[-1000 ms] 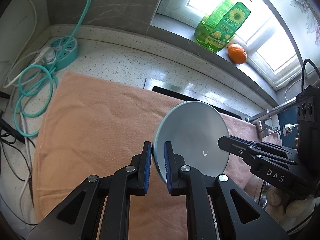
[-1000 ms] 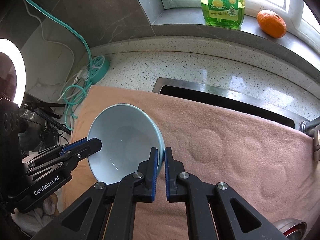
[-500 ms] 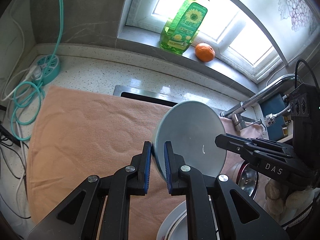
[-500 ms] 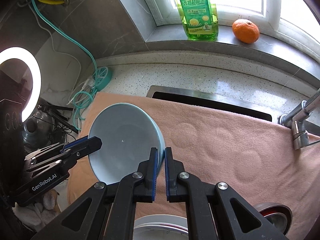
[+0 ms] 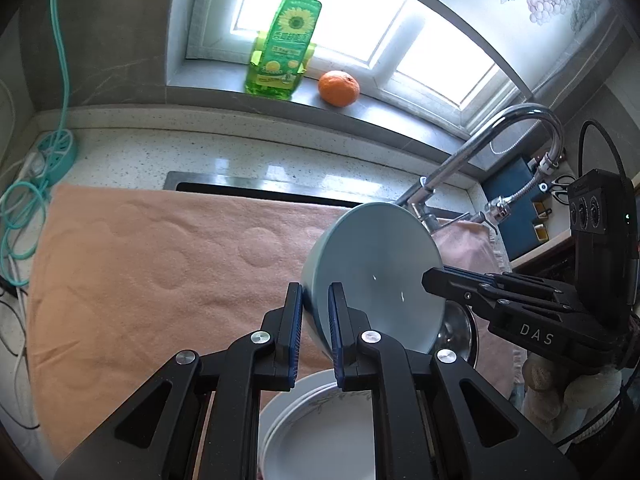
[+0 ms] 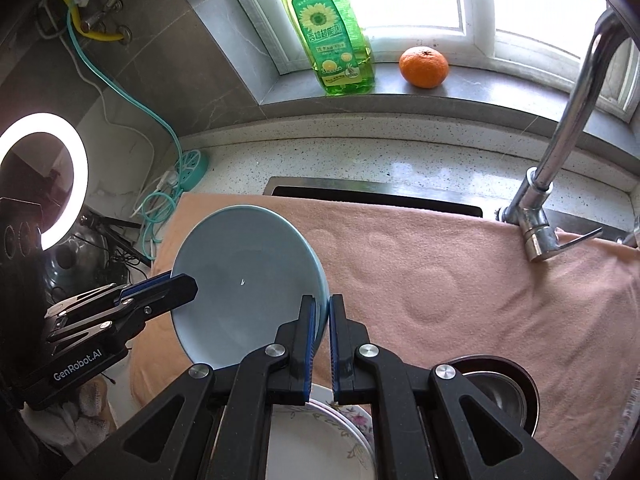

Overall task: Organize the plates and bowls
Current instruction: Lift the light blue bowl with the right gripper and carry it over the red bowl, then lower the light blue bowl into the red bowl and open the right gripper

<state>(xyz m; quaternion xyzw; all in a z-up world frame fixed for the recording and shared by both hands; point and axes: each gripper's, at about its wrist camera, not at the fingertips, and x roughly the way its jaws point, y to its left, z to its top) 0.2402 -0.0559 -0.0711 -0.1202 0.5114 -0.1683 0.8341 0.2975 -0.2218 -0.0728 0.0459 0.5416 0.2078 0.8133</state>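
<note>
We held a pale blue bowl (image 5: 374, 276) in the air between us, above the peach towel (image 5: 160, 264) that covered the tabletop (image 5: 240, 160) and part of the sink. Our left tongs (image 5: 315, 322) were pinching the bowl's near rim, one blue pad inside the wall and one outside. Our right tongs (image 6: 322, 334) were pinching the opposite rim in the same way (from the left wrist view they reached in from the right side, a gloved hand behind them). The bowl was tilted, its hollow facing the cameras, and touched nothing but the two pairs of pads.

Below the bowl, at the near edge of the towel, lay a stack of white plates (image 6: 320, 440) with a floral border, partly hidden by the tongs' arms. Just to the right of the plates stood a dark-rimmed metal bowl (image 6: 492, 388), also on the towel. Round dents showed in the towel's nap further back.

Behind the towel ran the speckled stone surface and the steel edge of the sink (image 6: 372, 190), with a chrome faucet (image 6: 560, 128) curving up on the right. On the windowsill (image 6: 400, 96) a green bottle of dish soap (image 6: 332, 28) stood upright, an orange (image 6: 424, 67) near it to the right. At far left a teal power strip (image 5: 58, 152) lay with its coiled cord, and the right wrist view caught a lit ring light (image 6: 78, 188).
</note>
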